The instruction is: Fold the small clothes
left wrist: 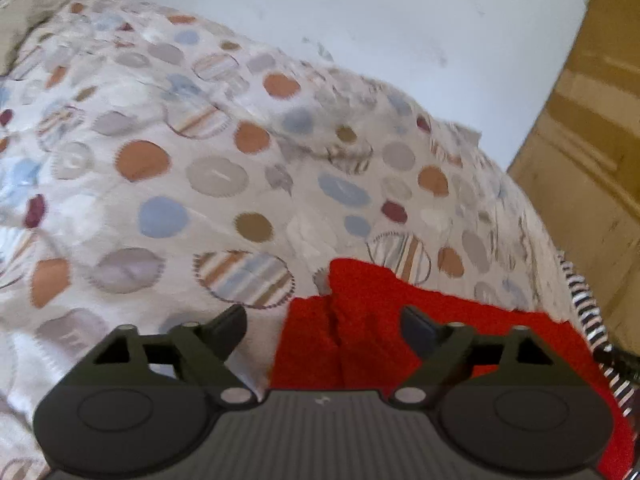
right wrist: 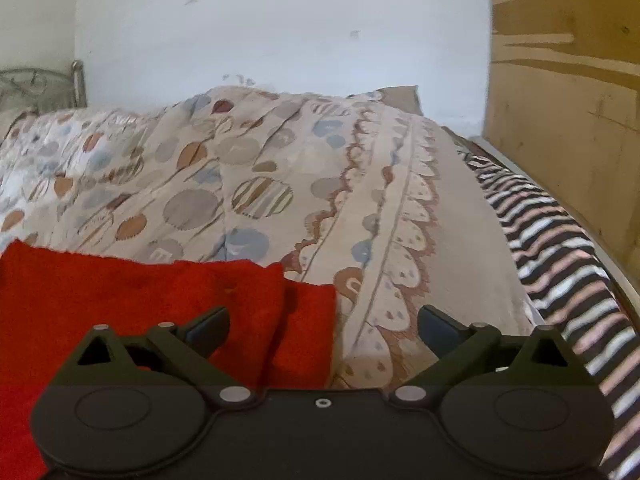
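Fuzzy red cloth (left wrist: 384, 332) fills the lower middle and right of the left wrist view — a small garment of thick, nubby fabric, lying on a quilted bedspread (left wrist: 180, 184) printed with round patches in orange, blue, grey and stripes. Its top edge is stepped, with a crease running down where two layers meet. The left gripper (left wrist: 324, 322) has its dark plastic fingers spread wide and grips nothing; the cloth lies under and beyond the gap, nearer the right-hand finger, whose tip overlaps it. A striped black-and-white fabric (left wrist: 592, 320) shows at the bed's right edge, with a pale wall (left wrist: 360, 20) and a brown wooden panel (left wrist: 584, 128) behind.

From the right wrist view, the red cloth (right wrist: 140, 292) lies to the lower left, flat, with a straight, slightly frayed far edge and a lower flap stepping out to the right. The right gripper (right wrist: 324, 324) is likewise wide open and empty — its left finger sits over the cloth, its right finger over the bedspread's (right wrist: 380, 208) scalloped border. The striped fabric (right wrist: 560, 248) runs along the right edge.
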Available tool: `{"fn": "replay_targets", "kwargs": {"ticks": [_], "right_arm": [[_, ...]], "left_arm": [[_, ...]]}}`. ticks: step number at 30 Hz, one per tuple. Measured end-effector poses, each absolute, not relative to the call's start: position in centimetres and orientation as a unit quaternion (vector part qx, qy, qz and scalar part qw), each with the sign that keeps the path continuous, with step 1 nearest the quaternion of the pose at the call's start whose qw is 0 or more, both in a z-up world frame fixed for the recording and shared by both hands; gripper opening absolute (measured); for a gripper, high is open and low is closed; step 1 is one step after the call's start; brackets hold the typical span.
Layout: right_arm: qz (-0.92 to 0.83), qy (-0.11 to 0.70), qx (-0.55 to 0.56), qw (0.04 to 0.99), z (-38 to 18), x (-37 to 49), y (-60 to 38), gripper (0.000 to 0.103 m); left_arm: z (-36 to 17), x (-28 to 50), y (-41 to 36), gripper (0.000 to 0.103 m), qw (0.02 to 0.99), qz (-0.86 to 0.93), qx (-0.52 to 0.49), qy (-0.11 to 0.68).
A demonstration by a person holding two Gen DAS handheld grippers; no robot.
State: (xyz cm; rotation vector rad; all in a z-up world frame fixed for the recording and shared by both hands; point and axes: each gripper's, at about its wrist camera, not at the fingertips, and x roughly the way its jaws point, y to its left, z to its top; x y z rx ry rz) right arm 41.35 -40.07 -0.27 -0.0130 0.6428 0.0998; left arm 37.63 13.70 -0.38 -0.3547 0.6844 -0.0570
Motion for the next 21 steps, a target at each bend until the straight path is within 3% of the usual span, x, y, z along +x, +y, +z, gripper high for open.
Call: {"fn": "replay_targets", "kwargs": {"ticks": [2,9,21], "right_arm": [[0.05,0.31,0.0,0.949,0.2,40.2,-40.0,0.102],[0.091,0.261,-0.035,0.96,2.1,34.6,-36.4,0.102],[0.13,0.162,-0.086,0.974,1.4,26.0,-28.4,0.102]], "left_arm": [[0.3,36.1,14.2,0.103,0.928,-0.024,-0.178,0.326],[0.7,29.1,15.3,0.102,0.928,-0.014,-0.197,0.316],[-4.6,21.6,13.4,0.103,0.884,-0.06,-0.301,0.354]]}}
